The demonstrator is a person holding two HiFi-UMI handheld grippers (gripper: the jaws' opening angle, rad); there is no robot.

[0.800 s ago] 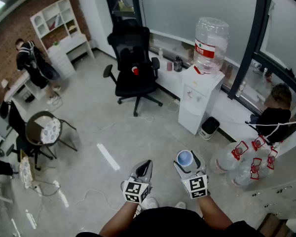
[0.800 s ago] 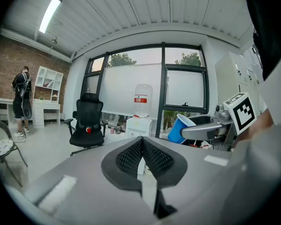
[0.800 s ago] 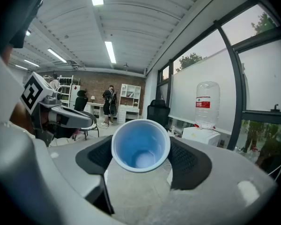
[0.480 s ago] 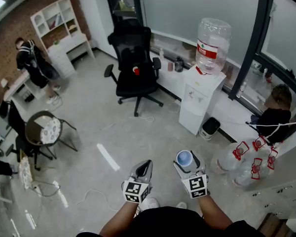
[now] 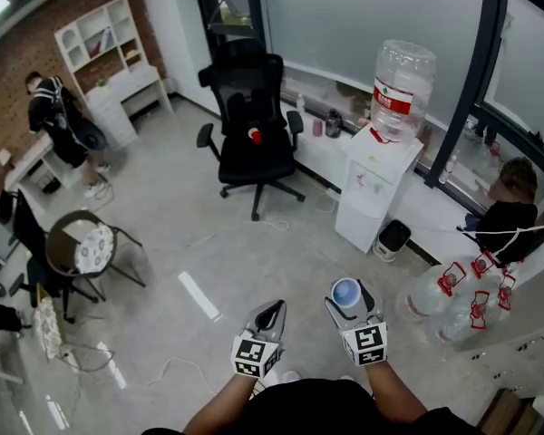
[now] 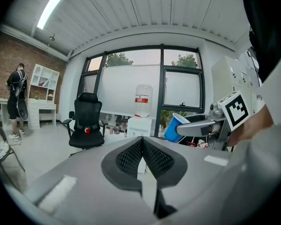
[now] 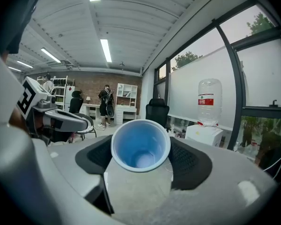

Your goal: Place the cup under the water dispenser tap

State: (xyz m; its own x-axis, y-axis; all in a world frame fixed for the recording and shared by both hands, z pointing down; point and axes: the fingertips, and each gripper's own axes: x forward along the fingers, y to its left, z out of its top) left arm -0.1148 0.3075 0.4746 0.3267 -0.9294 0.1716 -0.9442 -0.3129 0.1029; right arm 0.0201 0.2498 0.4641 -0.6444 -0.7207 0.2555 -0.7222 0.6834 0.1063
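**A:** Where is the cup (image 5: 344, 292)?

**B:** In the right gripper (image 5: 346, 288), clamped between its two jaws. The head view looks straight down into its round mouth, low in the frame. The water dispenser (image 5: 372, 184) stands well apart from it across open floor (image 5: 254, 252), against the window wall, with a big clear bottle (image 5: 403, 78) on top.

**A:** What does the right gripper view add?

**B:** The grip itself. The black pads (image 7: 191, 161) press on either side of the cup (image 7: 140, 146), whose pale rim and blue inside face the camera. The water dispenser (image 7: 203, 134) sits off to the right, beyond the jaws.

**A:** And the left gripper (image 5: 270, 311)?

**B:** Clenched. In its own view the left gripper (image 6: 143, 149) has its ribbed pads meeting at the tips. Only this view shows the cup (image 6: 173, 127) from the side: blue outside, leaning, held by the right gripper (image 6: 178, 128). The water dispenser (image 6: 138, 125) lies straight ahead.

**A:** Anything only the head view shows?

**B:** A waste bin (image 5: 392, 236) just beside the dispenser, spare bottles (image 5: 453, 288) on the floor to its right, and a black office chair (image 5: 249, 125) to its left.
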